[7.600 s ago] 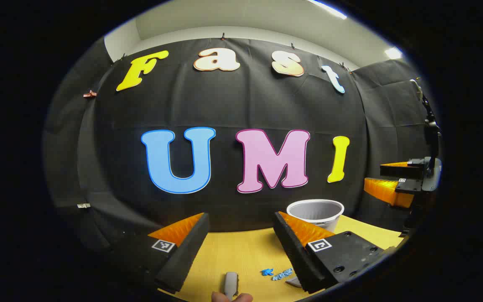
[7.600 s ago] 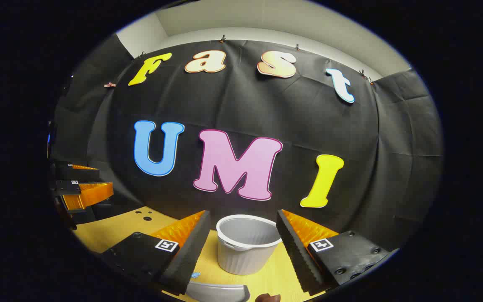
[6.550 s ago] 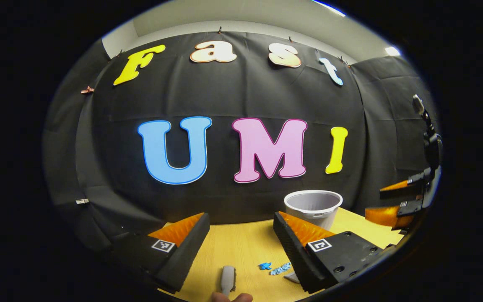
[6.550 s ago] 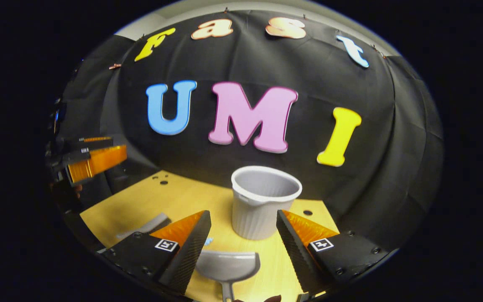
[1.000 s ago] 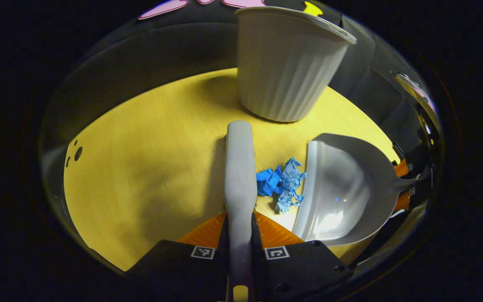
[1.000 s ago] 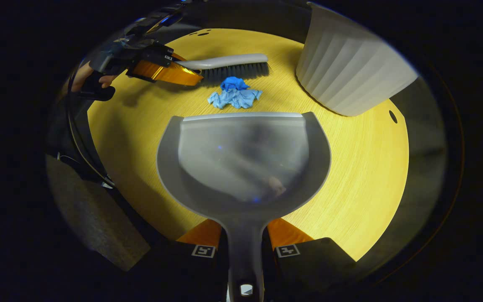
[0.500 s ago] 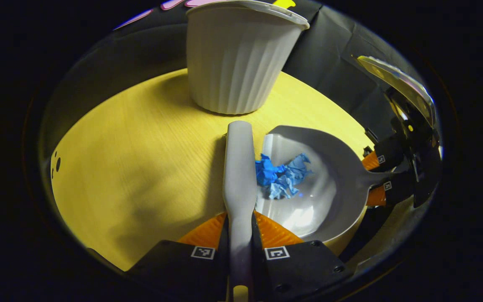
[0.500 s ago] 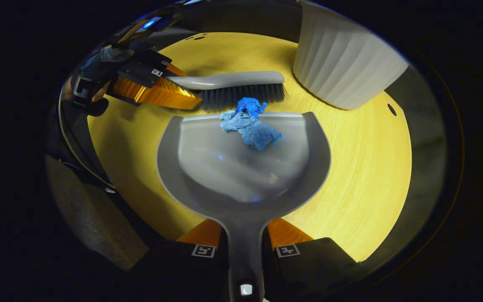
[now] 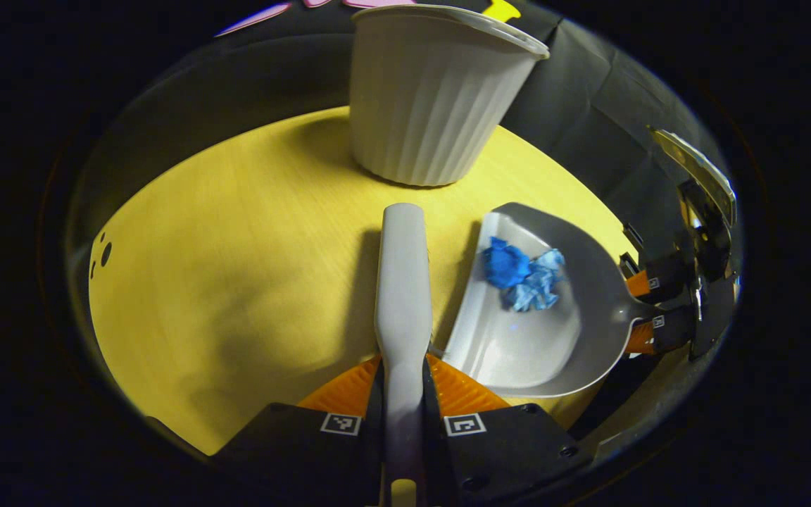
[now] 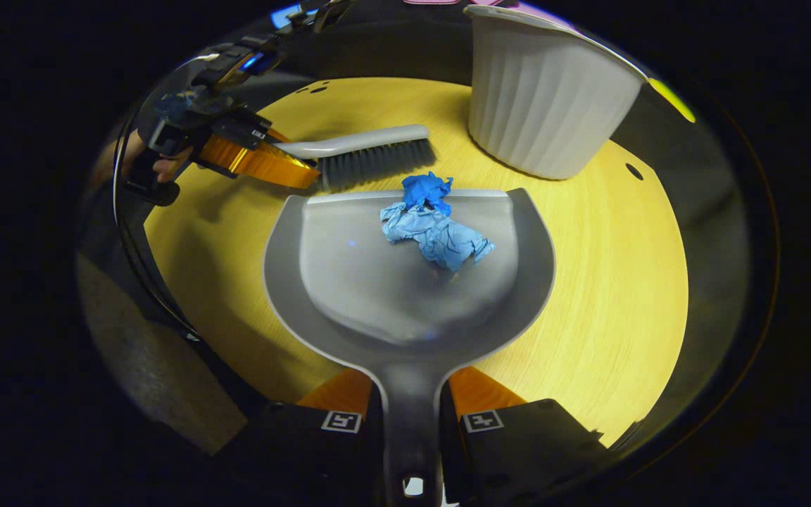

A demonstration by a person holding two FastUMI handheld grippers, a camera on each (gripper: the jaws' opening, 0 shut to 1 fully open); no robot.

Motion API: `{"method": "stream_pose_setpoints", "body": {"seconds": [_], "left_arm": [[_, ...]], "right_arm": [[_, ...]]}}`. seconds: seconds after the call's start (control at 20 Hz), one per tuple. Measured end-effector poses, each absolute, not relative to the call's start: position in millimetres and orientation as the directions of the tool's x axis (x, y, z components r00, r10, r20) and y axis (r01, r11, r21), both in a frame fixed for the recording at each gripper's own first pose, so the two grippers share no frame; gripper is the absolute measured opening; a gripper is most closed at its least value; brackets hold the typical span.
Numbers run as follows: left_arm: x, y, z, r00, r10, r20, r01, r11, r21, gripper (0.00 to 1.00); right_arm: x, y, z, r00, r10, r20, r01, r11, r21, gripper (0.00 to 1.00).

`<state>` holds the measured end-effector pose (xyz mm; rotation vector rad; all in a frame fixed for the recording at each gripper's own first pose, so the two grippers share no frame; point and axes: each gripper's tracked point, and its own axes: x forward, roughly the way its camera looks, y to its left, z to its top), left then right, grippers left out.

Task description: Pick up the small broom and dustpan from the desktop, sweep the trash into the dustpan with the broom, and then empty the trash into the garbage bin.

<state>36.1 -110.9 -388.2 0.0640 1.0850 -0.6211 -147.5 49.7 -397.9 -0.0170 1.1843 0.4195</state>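
My left gripper [image 9: 403,384] is shut on the grey handle of the small broom [image 9: 403,282], which reaches forward over the yellow desktop [image 9: 236,232]. The right gripper view shows that same broom [image 10: 367,155] with its dark bristles, held by the left gripper [image 10: 286,165] at the upper left. My right gripper [image 10: 410,405] is shut on the handle of the grey dustpan [image 10: 405,296]. Crumpled blue paper trash [image 10: 437,225] lies inside the pan near its front lip. In the left gripper view the dustpan [image 9: 539,338] with the trash [image 9: 522,271] sits to the right of the broom, and the right gripper [image 9: 648,310] holds its handle.
A white ribbed garbage bin [image 9: 434,91] stands on the desktop beyond the broom and pan; in the right gripper view the bin [image 10: 546,98] is at the upper right. A person's hand [image 10: 159,165] holds the left gripper. Small holes [image 9: 99,257] mark the desktop at the left.
The broom has drawn back from the dustpan's lip after pushing the blue trash in. The trash now lies inside the pan, and the pan has shifted slightly away from the broom.
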Motion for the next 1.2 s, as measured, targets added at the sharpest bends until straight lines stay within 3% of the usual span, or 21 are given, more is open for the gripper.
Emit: {"method": "stream_pose_setpoints", "body": {"seconds": [0.3,0.4,0.45,0.6,0.75,0.95,1.0,1.1,1.2], "left_arm": [[31,-81,-392,0.333,-0.423,-0.843,0.447,0.858,-0.254,0.32],[28,-76,-400,0.326,-0.405,-0.854,0.426,0.87,-0.25,0.31],[25,-72,-404,0.322,-0.396,-0.86,0.416,0.875,-0.247,0.25],[17,-67,-413,0.326,-0.392,-0.86,0.407,0.879,-0.247,0.31],[10,-56,-415,0.328,-0.382,-0.864,0.401,0.885,-0.238,0.29],[4,-45,-420,0.339,-0.374,-0.863,0.387,0.892,-0.235,0.28],[2,-45,-422,0.335,-0.373,-0.865,0.387,0.892,-0.234,0.32],[2,-43,-422,0.342,-0.372,-0.863,0.404,0.887,-0.222,0.25],[2,-44,-423,0.345,-0.362,-0.866,0.418,0.886,-0.203,0.29]], "right_arm": [[-135,22,-345,0.371,0.283,-0.884,-0.169,0.957,0.235,0.37],[-127,12,-316,0.394,0.267,-0.88,-0.12,0.964,0.239,0.37],[-127,9,-300,0.405,0.253,-0.878,-0.102,0.967,0.232,0.37],[-126,-13,-259,0.428,0.197,-0.882,-0.055,0.98,0.192,0.37],[-121,-33,-226,0.423,0.163,-0.891,0.009,0.983,0.184,0.37],[-102,-61,-186,0.442,0.099,-0.891,0.048,0.99,0.134,0.37],[-94,-67,-179,0.444,0.087,-0.892,0.055,0.991,0.124,0.37],[-73,-84,-166,0.443,0.06,-0.895,0.061,0.994,0.096,0.37],[-47,-96,-158,0.439,0.038,-0.898,0.046,0.997,0.065,0.37]]}}
